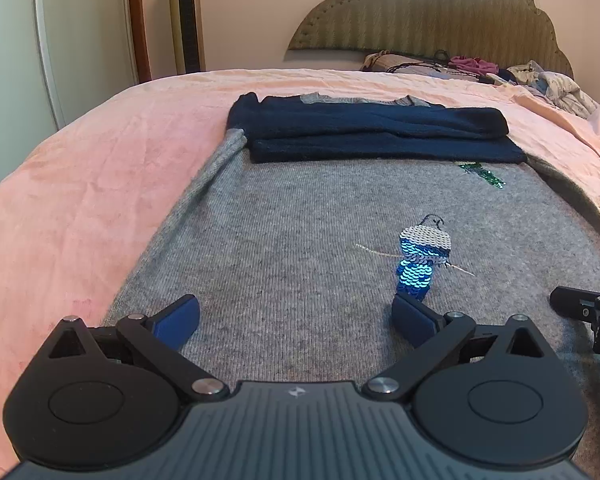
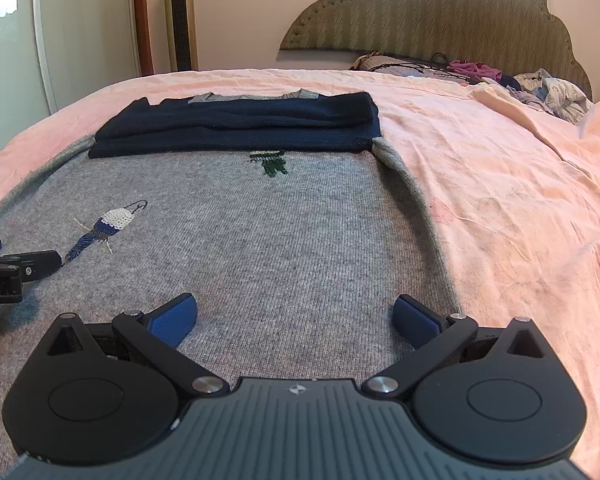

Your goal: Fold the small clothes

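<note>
A small grey knit sweater lies flat on the pink bed sheet. Its two dark blue sleeves are folded across the top part, one on the other. A shiny bird made of blue and white sequins sits on the front, and a little green sequin patch shows just below the sleeves.

The left gripper hovers over the near part of the sweater with its blue pads spread wide and nothing between them. The right gripper is just beside it, near the sweater's right edge, also wide and empty.

I think the next job is to grab the bottom edge and fold it up over the sleeves. If the two grippers do not lift together, the fold could come out crooked. If a pad pinches the pink sheet too, the sheet would come up with it. The sleeves could also slide off.

Far back, by the padded green headboard, is a pile of other clothes.
</note>
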Demonstrator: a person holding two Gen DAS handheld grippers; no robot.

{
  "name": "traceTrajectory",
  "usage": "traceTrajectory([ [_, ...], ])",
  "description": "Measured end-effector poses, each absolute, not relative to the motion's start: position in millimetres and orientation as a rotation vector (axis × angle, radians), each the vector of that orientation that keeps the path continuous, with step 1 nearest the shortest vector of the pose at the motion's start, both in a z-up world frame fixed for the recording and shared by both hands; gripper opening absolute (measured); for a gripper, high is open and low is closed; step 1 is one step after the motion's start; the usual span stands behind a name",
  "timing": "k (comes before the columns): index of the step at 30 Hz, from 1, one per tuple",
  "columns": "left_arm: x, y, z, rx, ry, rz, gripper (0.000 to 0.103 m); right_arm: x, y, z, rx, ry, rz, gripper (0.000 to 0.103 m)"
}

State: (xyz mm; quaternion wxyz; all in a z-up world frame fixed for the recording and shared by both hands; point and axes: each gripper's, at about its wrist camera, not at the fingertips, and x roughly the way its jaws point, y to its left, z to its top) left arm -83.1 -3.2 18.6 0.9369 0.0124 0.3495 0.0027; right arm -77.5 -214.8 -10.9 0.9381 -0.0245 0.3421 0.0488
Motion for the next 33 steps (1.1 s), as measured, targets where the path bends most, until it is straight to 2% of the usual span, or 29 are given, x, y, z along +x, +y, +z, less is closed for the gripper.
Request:
traceTrajectory([
  [13,-86.4,-5.2,19.4,0.051,0.723,-0.008,0.103,-78.3,-214.8,-10.9,-0.05,0.699,0.098,0.103],
  [22,-185.2,16.9,30.9,0.131,0.653,-0.117,0.103,-154.1,-243.8,5.3,-0.005,0.719,0.302,0.103],
  [28,-202.0,88.8,42.2,-0.127,0.722,-0.045,0.103,-186.8,-333.6,34.5,0.431,0.746,0.356,0.103],
  [32,-202.8,122.2,35.8,-0.366,0.773,-0.116,0.103,-178.7,-382.0,18.1,0.687,0.862,0.326,0.102],
  [33,-202.5,126.6,36.7,-0.433,0.782,-0.166,0.103,-177.6,-385.9,11.8,0.724,0.892,0.339,0.099],
])
